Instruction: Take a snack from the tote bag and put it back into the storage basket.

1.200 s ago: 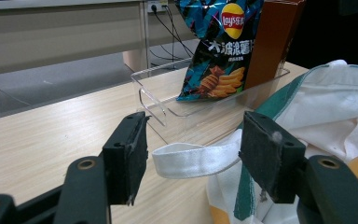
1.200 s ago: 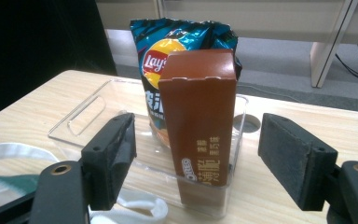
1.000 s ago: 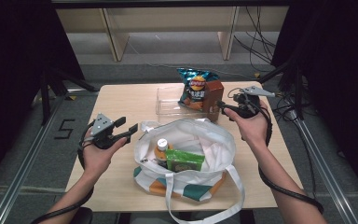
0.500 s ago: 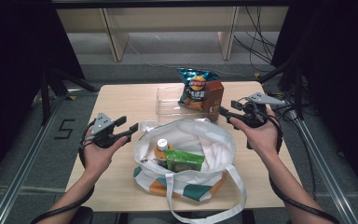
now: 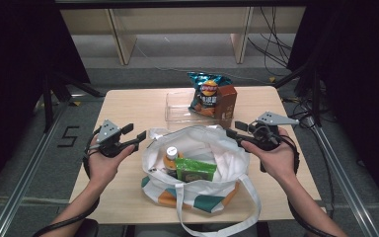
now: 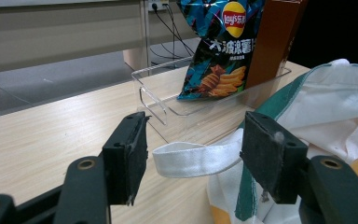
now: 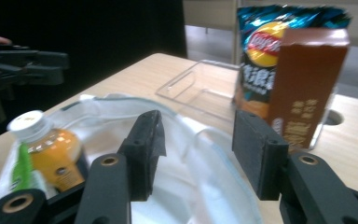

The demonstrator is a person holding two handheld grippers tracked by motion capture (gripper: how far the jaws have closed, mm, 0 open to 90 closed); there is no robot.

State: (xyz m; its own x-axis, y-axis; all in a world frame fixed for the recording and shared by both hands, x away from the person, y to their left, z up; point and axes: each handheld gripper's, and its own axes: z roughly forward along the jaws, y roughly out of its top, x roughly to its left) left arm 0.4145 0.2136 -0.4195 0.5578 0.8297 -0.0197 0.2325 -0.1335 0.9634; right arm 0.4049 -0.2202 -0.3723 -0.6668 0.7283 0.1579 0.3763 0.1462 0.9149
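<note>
A white tote bag (image 5: pixel 212 148) with teal and orange trim lies open mid-table, holding an orange juice bottle (image 5: pixel 170 157) and a green packet (image 5: pixel 193 170). My left gripper (image 5: pixel 134 132) hovers at the bag's left rim, open. In the left gripper view the bag's white strap (image 6: pixel 191 158) loops between the left gripper's (image 6: pixel 193 149) jaws, which do not press it. My right gripper (image 5: pixel 234 129) sits at the bag's right rim. Its jaws have just been closing and still stand apart. In the right gripper view, bag cloth shows in the right gripper's (image 7: pixel 198 140) gap, unpinched.
A clear plastic tray (image 5: pixel 177 106) stands behind the bag with a blue chips bag (image 5: pixel 205 94) and a brown carton (image 5: pixel 225 101) upright in it. Bare tabletop (image 5: pixel 128 103) stretches left of the tray. The table's edges drop to the floor on both sides.
My right gripper has drawn back from beside the brown carton to the bag's right rim, and its jaws have narrowed. The left gripper has stayed put.
</note>
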